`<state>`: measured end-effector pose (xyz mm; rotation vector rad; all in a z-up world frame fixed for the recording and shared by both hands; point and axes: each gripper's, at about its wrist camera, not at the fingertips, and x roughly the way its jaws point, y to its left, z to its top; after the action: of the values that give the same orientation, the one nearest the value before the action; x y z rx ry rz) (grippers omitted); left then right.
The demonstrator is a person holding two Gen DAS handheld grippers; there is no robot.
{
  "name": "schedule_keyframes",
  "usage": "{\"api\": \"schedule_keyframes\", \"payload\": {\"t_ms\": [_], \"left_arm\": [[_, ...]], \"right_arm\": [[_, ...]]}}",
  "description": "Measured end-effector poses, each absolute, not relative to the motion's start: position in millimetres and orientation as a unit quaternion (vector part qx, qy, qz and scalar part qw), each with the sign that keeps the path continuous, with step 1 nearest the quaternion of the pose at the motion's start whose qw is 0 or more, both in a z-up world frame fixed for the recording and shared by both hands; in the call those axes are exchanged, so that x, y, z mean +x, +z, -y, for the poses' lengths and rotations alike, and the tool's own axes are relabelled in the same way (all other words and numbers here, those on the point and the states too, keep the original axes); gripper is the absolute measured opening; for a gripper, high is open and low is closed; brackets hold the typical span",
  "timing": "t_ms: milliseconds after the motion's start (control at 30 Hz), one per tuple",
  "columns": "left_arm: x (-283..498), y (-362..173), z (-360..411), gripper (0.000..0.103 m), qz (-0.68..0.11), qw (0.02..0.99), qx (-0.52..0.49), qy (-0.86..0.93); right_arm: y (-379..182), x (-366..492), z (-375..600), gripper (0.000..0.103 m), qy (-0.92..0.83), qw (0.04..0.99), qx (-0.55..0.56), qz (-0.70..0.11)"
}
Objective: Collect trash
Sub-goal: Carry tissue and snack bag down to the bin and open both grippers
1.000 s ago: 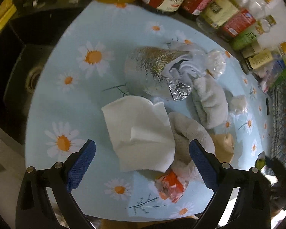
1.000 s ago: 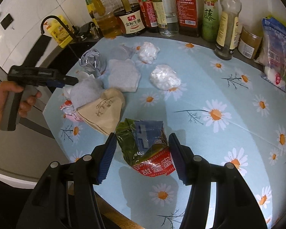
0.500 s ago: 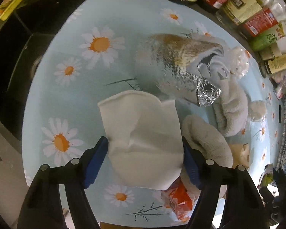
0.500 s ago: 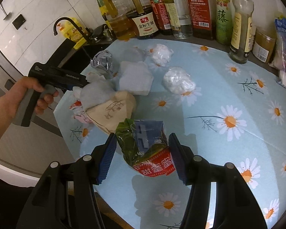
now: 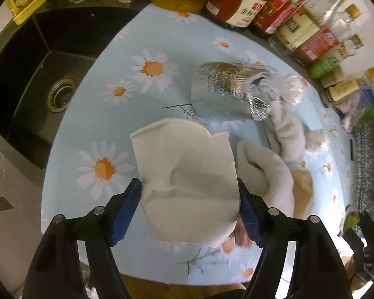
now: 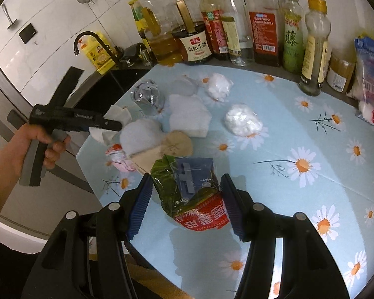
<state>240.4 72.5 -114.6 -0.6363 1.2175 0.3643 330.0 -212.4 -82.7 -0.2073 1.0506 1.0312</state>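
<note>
Pinching a white paper point(image 5: 187, 174), the left tool point(image 5: 189, 209) points downward while the right tool point(image 6: 187, 199) clamps a snack wrapper point(image 6: 189, 189).

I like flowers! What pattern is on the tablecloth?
White daisies with orange middles on light blue tablecloth; right wrist view shows it best.
</note>
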Motion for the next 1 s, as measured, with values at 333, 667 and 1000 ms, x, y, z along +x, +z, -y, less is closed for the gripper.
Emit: {"api": "schedule_keyframes", "payload": {"t_ms": [333,667,1000], "left_arm": [[171.9,-84.1,-42.5,0.072,-0.527,0.809,-0.235,0.111],[93.2,-98.1,-50.6,0.072,-0.500,0.816,-0.283,0.065],[51.6,-120.8,-53.0,0.072,-0.521,0.806,-0.282,0.016]], "right_arm": [[-76.3,263.3,188.7,0.057,0.431,0.752,-0.098,-0.489],[-83.1,199.6,165.5,0.057,0.405,0.750,-0.071,-0.518],[-114.0,147.4,138.7,0.057,0.378,0.733,-0.062,-0.562]]}}
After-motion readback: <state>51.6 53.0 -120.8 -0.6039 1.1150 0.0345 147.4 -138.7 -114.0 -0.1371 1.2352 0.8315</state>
